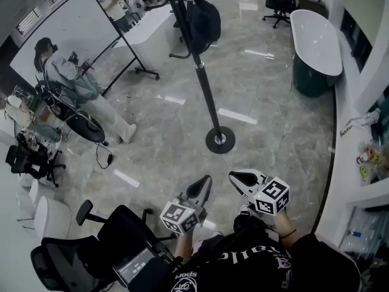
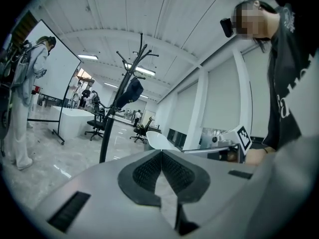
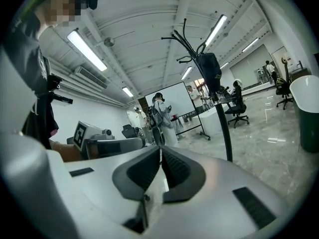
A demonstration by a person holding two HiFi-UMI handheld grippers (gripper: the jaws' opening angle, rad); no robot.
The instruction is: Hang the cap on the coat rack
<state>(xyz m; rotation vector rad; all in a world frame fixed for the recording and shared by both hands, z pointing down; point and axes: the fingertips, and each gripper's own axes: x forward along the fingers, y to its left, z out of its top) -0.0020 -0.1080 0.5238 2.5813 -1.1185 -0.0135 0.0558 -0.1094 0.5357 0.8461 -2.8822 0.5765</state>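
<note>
- The cap (image 1: 204,20) hangs high on the rack (image 1: 207,99), on a hook near the top. Nothing else holds it.
- Your left tongs (image 1: 201,189) are pressed together, with nothing between them.
- Your right tongs (image 1: 245,177) are likewise closed and empty.
- Both tongs sit low, close to your body and well apart from the rack.
- Judgement: the hanging looks complete. All that appears to remain is to confirm the cap sits securely on its hook.
</note>
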